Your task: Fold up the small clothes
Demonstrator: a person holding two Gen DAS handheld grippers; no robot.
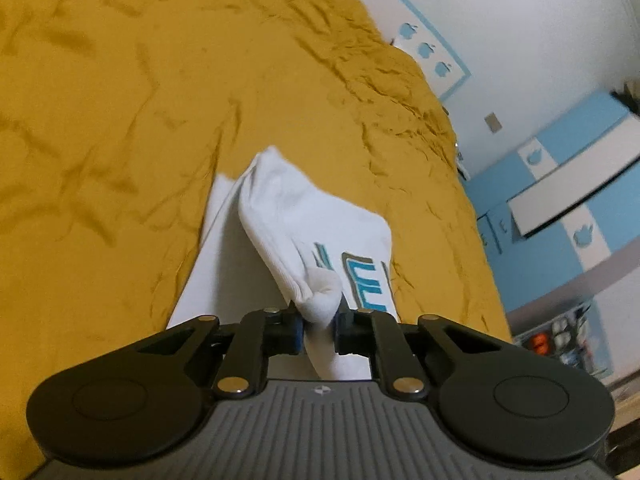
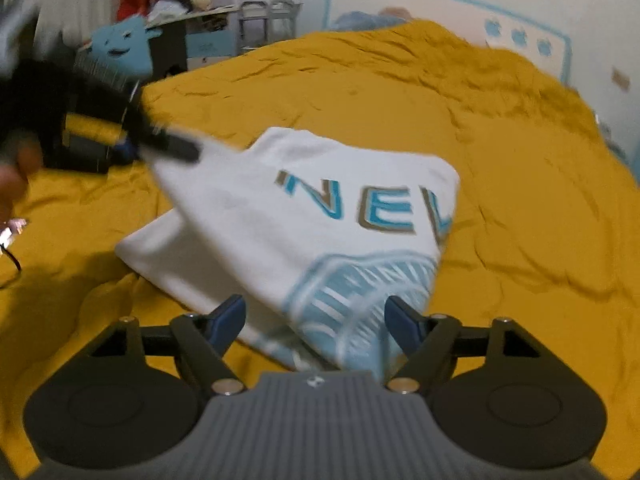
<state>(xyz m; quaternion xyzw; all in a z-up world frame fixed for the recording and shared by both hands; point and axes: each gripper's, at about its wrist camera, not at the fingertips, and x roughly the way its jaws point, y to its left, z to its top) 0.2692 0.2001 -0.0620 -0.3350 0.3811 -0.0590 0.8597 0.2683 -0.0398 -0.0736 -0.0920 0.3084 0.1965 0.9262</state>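
Note:
A small white shirt (image 1: 304,216) with blue lettering lies partly folded on the mustard bedspread (image 1: 120,100). My left gripper (image 1: 318,320) is shut on a bunched fold of the shirt's edge and holds it a little off the bed. In the right wrist view the shirt (image 2: 300,208) shows the letters "NE" and a pale blue print. My right gripper (image 2: 316,316) stands open, and the printed near edge of the shirt lies between its blue pads (image 2: 228,320) without being pinched. The left gripper (image 2: 184,151) appears blurred at the upper left, clamped on the shirt's far corner.
The bedspread (image 2: 500,140) is wrinkled all over. A person's hand (image 2: 16,176) shows at the left edge. Beyond the bed are a blue plush figure (image 2: 120,46), cluttered shelves (image 2: 200,4) and a blue-and-white cabinet (image 1: 560,184) by the wall.

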